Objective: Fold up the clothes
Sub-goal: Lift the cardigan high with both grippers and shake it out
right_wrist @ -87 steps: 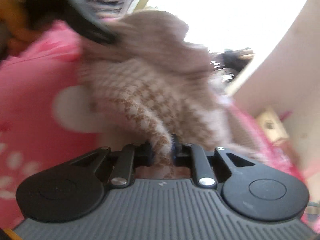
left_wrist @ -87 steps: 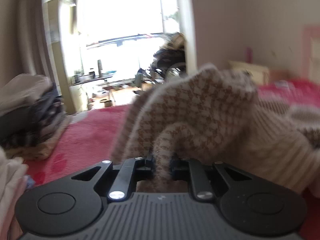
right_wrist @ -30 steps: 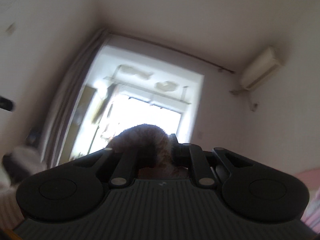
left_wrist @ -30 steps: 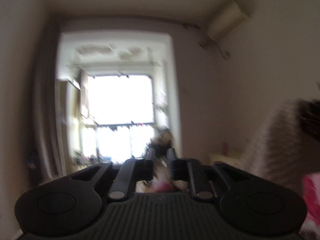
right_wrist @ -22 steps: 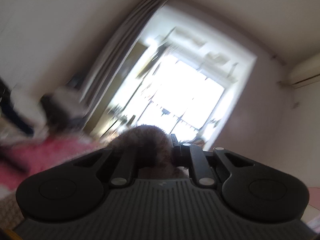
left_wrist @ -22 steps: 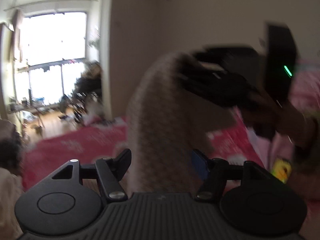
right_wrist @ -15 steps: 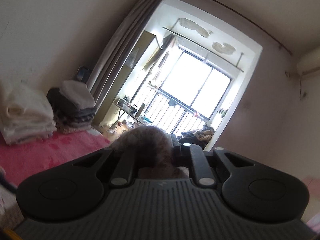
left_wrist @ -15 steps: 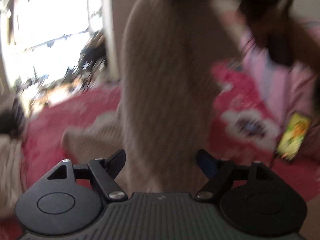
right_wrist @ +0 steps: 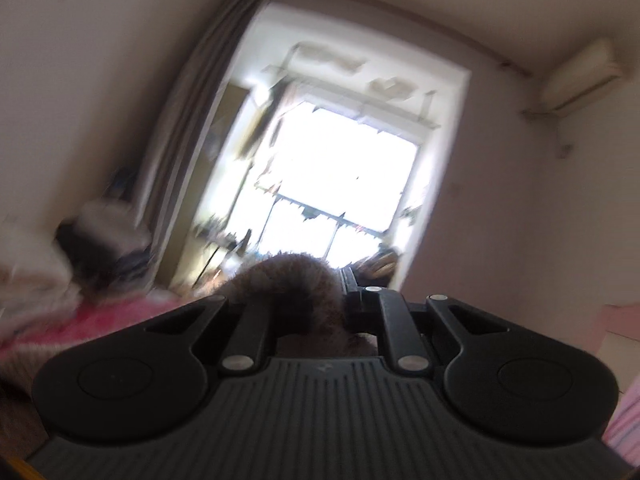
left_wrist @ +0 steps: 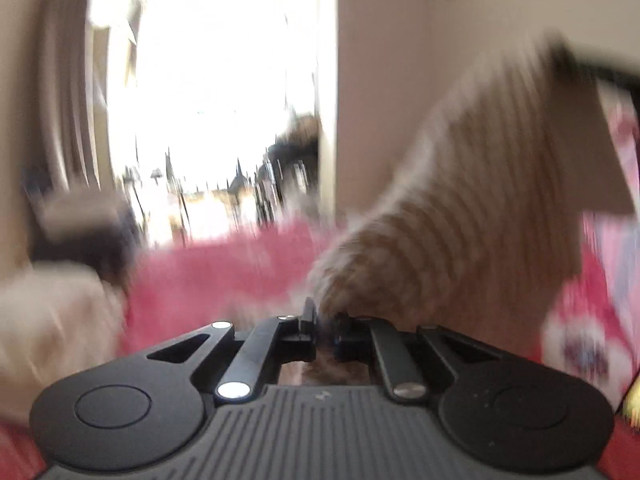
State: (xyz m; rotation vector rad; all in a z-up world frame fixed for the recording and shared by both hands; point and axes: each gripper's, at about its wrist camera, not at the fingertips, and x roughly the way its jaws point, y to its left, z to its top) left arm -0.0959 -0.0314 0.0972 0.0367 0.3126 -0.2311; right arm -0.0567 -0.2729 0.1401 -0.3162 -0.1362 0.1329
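Observation:
A brown-and-cream houndstooth knit garment (left_wrist: 460, 220) hangs stretched between my two grippers above a red bedspread (left_wrist: 224, 264). In the blurred left wrist view my left gripper (left_wrist: 324, 320) is low; its jaws are closing and pinch the garment's lower part. The cloth rises up and right to my right gripper (left_wrist: 580, 64), a dark smear at the top right. The right wrist view has my right gripper (right_wrist: 320, 300) pointing at the window, shut on a fuzzy bunch of the knit garment (right_wrist: 296, 280). That bunch hides its left finger.
Stacked folded clothes (left_wrist: 80, 220) and a cream pile (left_wrist: 52, 312) sit at the bed's left side; the stacked clothes (right_wrist: 108, 232) also show in the right wrist view. A bright window (right_wrist: 340, 180) lies ahead, an air conditioner (right_wrist: 580, 76) high on the right wall.
My left gripper, open around the hanging garment half a second ago, has dropped towards the bed and shut on the cloth. The right gripper kept its hold and sank slightly.

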